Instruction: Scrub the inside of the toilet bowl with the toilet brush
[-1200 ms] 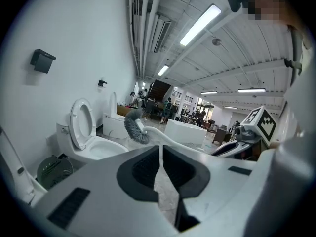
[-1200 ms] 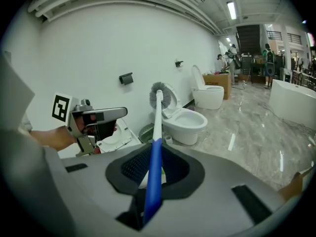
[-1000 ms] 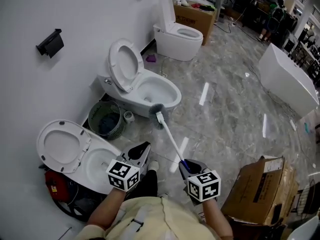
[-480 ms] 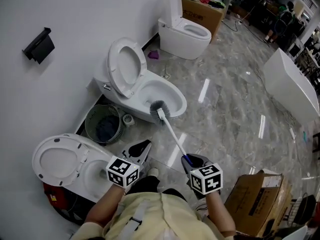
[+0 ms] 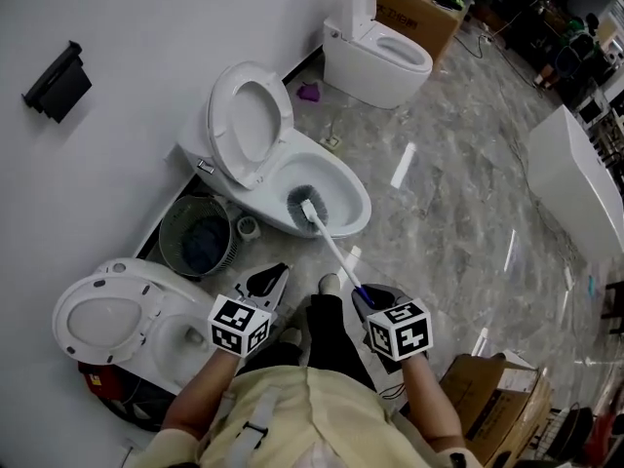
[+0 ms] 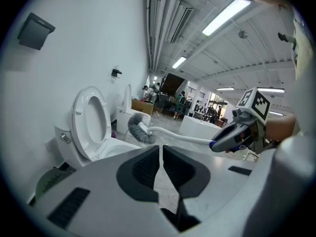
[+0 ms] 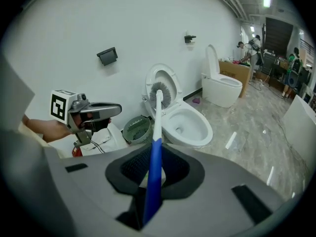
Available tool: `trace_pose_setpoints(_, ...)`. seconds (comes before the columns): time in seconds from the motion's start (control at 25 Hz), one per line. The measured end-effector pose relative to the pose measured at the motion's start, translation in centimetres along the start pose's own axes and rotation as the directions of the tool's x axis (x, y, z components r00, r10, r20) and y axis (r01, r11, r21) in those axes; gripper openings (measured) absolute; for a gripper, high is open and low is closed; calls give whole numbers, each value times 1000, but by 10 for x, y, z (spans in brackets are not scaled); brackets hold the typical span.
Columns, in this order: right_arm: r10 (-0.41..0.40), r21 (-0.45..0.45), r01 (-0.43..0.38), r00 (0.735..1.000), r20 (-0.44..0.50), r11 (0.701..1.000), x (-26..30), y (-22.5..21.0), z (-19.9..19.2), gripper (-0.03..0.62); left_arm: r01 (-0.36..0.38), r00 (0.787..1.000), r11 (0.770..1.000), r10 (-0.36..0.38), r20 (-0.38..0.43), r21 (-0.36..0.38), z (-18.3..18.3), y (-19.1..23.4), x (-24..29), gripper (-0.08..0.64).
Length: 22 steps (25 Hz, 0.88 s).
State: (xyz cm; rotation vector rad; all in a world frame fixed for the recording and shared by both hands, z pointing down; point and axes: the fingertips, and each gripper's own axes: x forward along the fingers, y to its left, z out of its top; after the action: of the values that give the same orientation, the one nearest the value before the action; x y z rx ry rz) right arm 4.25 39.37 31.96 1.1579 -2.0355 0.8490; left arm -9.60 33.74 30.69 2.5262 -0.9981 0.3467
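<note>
The open toilet (image 5: 336, 224) stands against the wall with its lid (image 5: 249, 125) raised. My right gripper (image 5: 364, 302) is shut on the blue handle of the toilet brush (image 5: 331, 247). The white shaft slants up and away, and the grey bristle head (image 5: 298, 206) hangs over the near left part of the bowl. In the right gripper view the handle (image 7: 154, 177) runs between the jaws of my right gripper (image 7: 155, 154) toward the brush head (image 7: 160, 94) and bowl (image 7: 185, 125). My left gripper (image 5: 268, 283) is shut and empty, to the left of the brush. From my left gripper (image 6: 161, 149) the brush head (image 6: 137, 128) shows above the bowl.
A green mesh waste basket (image 5: 193, 234) sits left of the toilet. A second toilet (image 5: 107, 315) is at lower left, a third (image 5: 385, 52) further back. A cardboard box (image 5: 497, 388) and a white tub (image 5: 575, 183) stand to the right. The person's shoe (image 5: 330, 285) is near the bowl.
The person has stepped closer to the middle toilet. The brush head has moved from in front of the bowl to over its near left part. Both grippers stay as they were.
</note>
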Motion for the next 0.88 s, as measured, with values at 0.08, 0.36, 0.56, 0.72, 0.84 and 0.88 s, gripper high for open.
trace_pose_setpoints(0.08, 17, -11, -18, 1000, -15, 1000, 14, -17, 14, 72, -25, 1000, 999, 25, -2, -23, 4, 13, 16, 32)
trace_pose_setpoints(0.36, 64, -136, -78, 993, -103, 988, 60, -91, 72, 72, -110, 993, 992, 112, 21, -65, 22, 52, 94, 32)
trace_pose_setpoints(0.56, 100, -173, -135, 976, -194, 976, 94, -145, 93, 71, -156, 988, 984, 157, 6, -81, 29, 73, 147, 32)
trace_pose_setpoints(0.72, 124, -193, -176, 959, -255, 965, 122, -184, 101, 71, -199, 980, 970, 196, -34, -136, 28, 85, 182, 32)
trace_pose_setpoints(0.84, 148, -195, -211, 944, -294, 958, 146, -200, 100, 72, -233, 972, 963, 227, -57, -133, 24, 94, 196, 32)
trace_pose_setpoints(0.88, 156, -195, -222, 940, -304, 955, 153, -204, 100, 72, -245, 969, 960, 238, -64, -133, 22, 99, 200, 32)
